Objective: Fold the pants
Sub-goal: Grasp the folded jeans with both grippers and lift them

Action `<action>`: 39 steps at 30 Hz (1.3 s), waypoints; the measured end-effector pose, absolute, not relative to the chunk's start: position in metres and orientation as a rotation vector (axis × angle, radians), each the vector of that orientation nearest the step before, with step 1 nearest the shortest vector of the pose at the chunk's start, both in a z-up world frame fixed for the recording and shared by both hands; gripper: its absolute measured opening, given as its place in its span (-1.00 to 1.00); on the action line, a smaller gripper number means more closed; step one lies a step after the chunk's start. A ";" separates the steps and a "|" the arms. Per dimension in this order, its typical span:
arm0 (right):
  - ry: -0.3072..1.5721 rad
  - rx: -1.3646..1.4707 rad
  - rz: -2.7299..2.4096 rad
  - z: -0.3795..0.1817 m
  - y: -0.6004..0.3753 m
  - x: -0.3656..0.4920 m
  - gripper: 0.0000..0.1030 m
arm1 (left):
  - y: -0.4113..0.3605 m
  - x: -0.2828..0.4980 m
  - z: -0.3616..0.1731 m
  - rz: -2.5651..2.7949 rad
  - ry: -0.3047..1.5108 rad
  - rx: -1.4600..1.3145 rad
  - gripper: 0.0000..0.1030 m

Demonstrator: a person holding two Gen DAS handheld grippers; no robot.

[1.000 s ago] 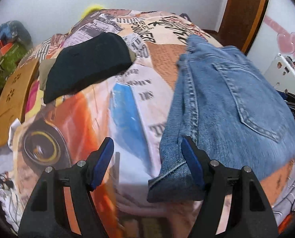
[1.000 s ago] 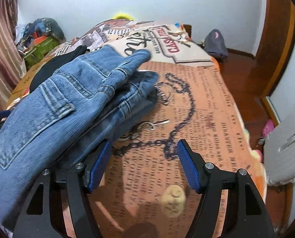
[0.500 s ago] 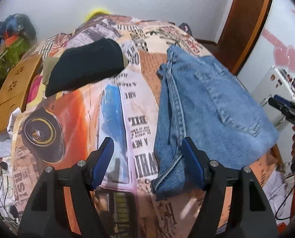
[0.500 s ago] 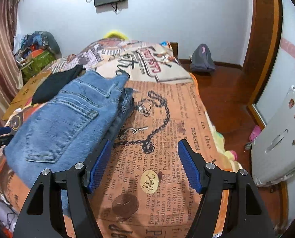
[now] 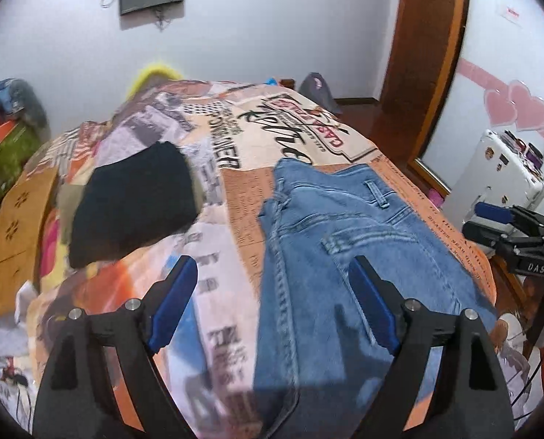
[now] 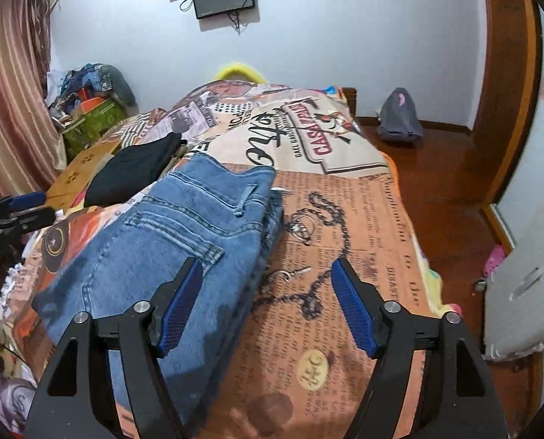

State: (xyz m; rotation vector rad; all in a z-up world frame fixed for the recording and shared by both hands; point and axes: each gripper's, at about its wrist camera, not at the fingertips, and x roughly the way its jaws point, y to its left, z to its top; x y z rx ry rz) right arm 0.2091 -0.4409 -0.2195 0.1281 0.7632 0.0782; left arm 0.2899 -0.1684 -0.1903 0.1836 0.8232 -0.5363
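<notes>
The blue jeans (image 5: 338, 248) lie folded in a compact stack on the printed bedspread (image 5: 220, 329), back pocket up. They also show in the right wrist view (image 6: 169, 252). My left gripper (image 5: 272, 307) is open and empty, above the near left edge of the jeans. My right gripper (image 6: 268, 303) is open and empty, above the right edge of the stack. The right gripper also shows at the right edge of the left wrist view (image 5: 506, 226), off the bed. The left gripper shows at the left edge of the right wrist view (image 6: 19, 212).
A folded black garment (image 5: 133, 197) lies on the bed left of the jeans. A cardboard piece (image 5: 12, 230) leans at the bed's left side. A white suitcase (image 6: 524, 285) stands right of the bed. A grey bag (image 6: 398, 117) sits on the wooden floor.
Both grippers have pulled back and up from the jeans, so more of the bed and room shows. The folded jeans have stayed in place.
</notes>
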 end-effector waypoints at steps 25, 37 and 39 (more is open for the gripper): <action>1.042 0.343 0.354 -0.300 -0.439 0.276 0.77 | -0.194 0.371 -0.285 -0.805 1.244 0.027 0.85; 1.097 0.427 0.441 -0.309 -0.441 0.292 0.77 | -0.225 0.387 -0.287 -0.862 1.288 0.053 0.71; 1.087 0.432 0.470 -0.306 -0.440 0.293 0.27 | -0.223 0.385 -0.281 -0.850 1.269 0.059 0.53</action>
